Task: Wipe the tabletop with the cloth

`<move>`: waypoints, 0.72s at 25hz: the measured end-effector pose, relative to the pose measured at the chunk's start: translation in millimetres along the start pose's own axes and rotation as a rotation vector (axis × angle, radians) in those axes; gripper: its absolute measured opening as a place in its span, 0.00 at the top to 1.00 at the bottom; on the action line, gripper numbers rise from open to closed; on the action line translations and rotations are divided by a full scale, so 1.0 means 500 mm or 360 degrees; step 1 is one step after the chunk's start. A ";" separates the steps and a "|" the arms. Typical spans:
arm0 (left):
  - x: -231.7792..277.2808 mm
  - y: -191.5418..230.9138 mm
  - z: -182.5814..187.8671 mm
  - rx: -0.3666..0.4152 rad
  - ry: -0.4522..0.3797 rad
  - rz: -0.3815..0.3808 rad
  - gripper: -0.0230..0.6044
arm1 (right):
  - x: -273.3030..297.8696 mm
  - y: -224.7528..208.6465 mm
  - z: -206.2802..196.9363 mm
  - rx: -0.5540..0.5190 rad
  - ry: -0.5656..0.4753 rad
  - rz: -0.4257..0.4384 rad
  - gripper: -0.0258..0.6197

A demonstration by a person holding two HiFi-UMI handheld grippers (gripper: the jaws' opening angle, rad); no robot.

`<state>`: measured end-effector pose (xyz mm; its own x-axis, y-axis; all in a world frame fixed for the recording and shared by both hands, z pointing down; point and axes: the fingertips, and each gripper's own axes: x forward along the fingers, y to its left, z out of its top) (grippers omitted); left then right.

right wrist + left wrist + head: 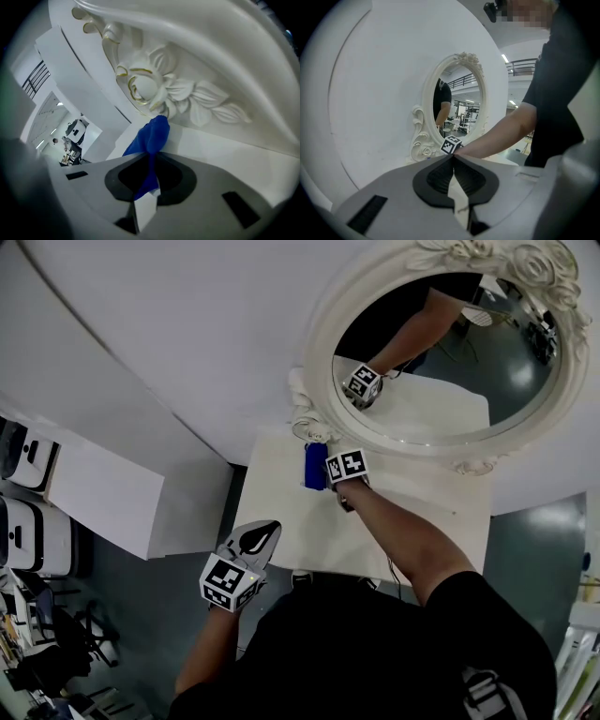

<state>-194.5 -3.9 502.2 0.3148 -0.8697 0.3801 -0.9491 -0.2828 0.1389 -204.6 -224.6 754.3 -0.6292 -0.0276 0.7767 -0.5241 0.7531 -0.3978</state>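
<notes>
A blue cloth [315, 465] rests on the white tabletop [422, 521] near its far left corner, just below the mirror's carved frame. My right gripper [339, 482] is shut on that cloth; in the right gripper view the blue cloth [150, 140] runs out from between the closed jaws and bunches against the tabletop [225, 154]. My left gripper [251, 549] hangs off the table's near left corner, jaws shut on nothing. The left gripper [453, 161] points toward the mirror, with the right forearm [501, 136] across its view.
An oval mirror with an ornate white frame [319, 352] stands at the table's far edge against a white wall; its carved flower [145, 91] is close behind the cloth. A lower white shelf [103, 493] and boxes [33, 460] lie at left. Grey floor [534, 549] shows at right.
</notes>
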 end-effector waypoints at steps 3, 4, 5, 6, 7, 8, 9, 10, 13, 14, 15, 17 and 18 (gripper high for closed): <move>0.027 -0.028 0.012 0.0024 -0.0002 -0.0052 0.94 | -0.037 -0.050 -0.023 0.0017 -0.0006 -0.0059 0.91; 0.037 -0.038 0.016 0.0031 -0.0001 -0.0070 0.94 | -0.050 -0.068 -0.030 0.0028 -0.0011 -0.0077 0.91; 0.046 -0.048 0.020 0.0039 0.0002 -0.0088 0.94 | -0.064 -0.088 -0.036 0.0043 -0.0016 -0.0096 0.91; 0.056 -0.057 0.022 0.0047 0.0005 -0.0107 0.94 | -0.078 -0.107 -0.043 0.0059 -0.0021 -0.0115 0.91; 0.065 -0.066 0.025 0.0056 0.0009 -0.0124 0.94 | -0.092 -0.127 -0.051 0.0075 -0.0026 -0.0136 0.91; 0.074 -0.074 0.027 0.0067 0.0012 -0.0140 0.94 | -0.106 -0.147 -0.059 0.0092 -0.0030 -0.0155 0.91; 0.083 -0.081 0.028 0.0080 0.0013 -0.0155 0.94 | -0.120 -0.166 -0.067 0.0109 -0.0035 -0.0174 0.91; 0.093 -0.089 0.030 0.0095 0.0013 -0.0170 0.94 | -0.134 -0.186 -0.075 0.0127 -0.0042 -0.0192 0.91; 0.126 -0.114 0.041 0.0126 0.0013 -0.0218 0.94 | -0.180 -0.248 -0.102 0.0176 -0.0064 -0.0244 0.90; 0.137 -0.124 0.045 0.0138 0.0013 -0.0235 0.94 | -0.196 -0.267 -0.113 0.0190 -0.0069 -0.0260 0.90; 0.148 -0.135 0.049 0.0150 0.0013 -0.0252 0.94 | -0.212 -0.287 -0.123 0.0205 -0.0072 -0.0278 0.90; 0.170 -0.156 0.057 0.0167 0.0010 -0.0286 0.94 | -0.246 -0.326 -0.146 0.0233 -0.0078 -0.0315 0.90; 0.181 -0.166 0.060 0.0173 0.0006 -0.0301 0.94 | -0.263 -0.346 -0.158 0.0248 -0.0081 -0.0334 0.90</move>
<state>-87.7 -71.2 497.4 0.4873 -0.7954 0.3603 -0.8688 -0.4831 0.1086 14.0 -299.2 759.4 -0.5235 -0.2085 0.8261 -0.7256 0.6173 -0.3040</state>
